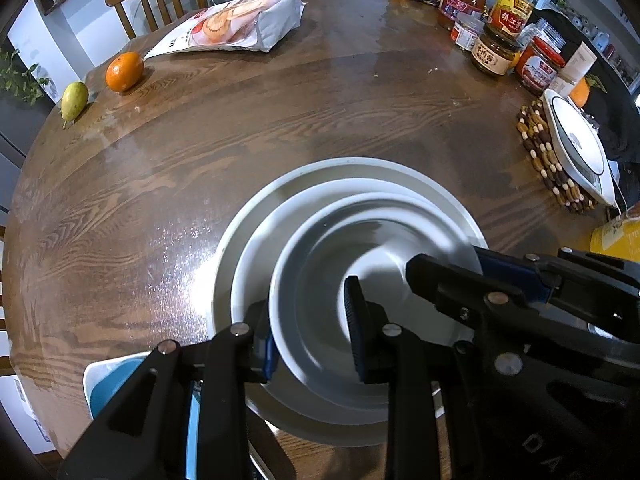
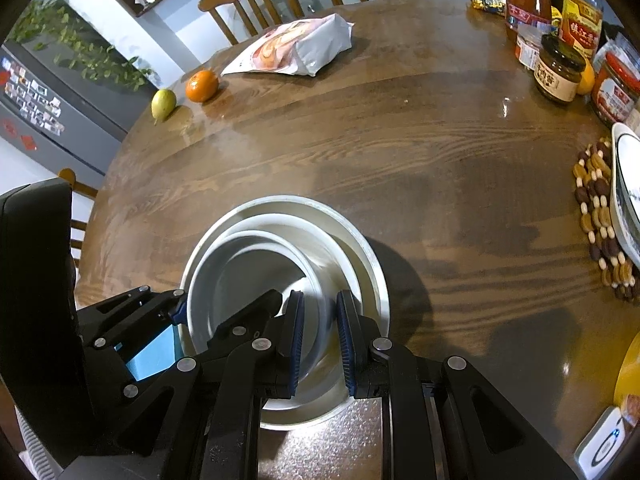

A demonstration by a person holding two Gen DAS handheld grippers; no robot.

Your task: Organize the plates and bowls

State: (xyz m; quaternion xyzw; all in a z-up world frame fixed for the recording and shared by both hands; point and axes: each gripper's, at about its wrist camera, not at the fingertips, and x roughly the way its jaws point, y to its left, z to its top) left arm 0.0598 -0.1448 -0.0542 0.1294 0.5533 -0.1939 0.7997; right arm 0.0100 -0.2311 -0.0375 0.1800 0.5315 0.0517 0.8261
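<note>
Wooden and round, the worktop (image 1: 280,128) fills both views, its grain glossy under the light. Near its close edge sits a stack of white dishes: a wide plate (image 1: 256,216) at the bottom, a smaller dish (image 1: 272,236) inside it, and a bowl (image 1: 304,280) nested on top.

From the left wrist camera, the left gripper (image 1: 312,328) has its jaws narrowly parted around the bowl's near rim, one pad outside the wall and one inside; the rim passes between them and looks clamped. The right gripper (image 2: 320,340) reaches in from the other side, its jaws also only slightly apart with the rim of the stack between the blue pads. Motion blur there leaves it unclear whether it pinches the bowl alone or the dish under it too, so I cannot tell what it has hold of.

Further off lie a snack bag (image 1: 228,24), an orange (image 1: 124,71) and a green pear (image 1: 74,100) just beside each other. Bottles and jars (image 1: 496,20) crowd the far right edge. A white dish on a beaded trivet (image 1: 548,160) is cut off by the frame edge in the right wrist view. A blue object (image 1: 108,384) under the left gripper is mostly hidden and hard to identify.
</note>
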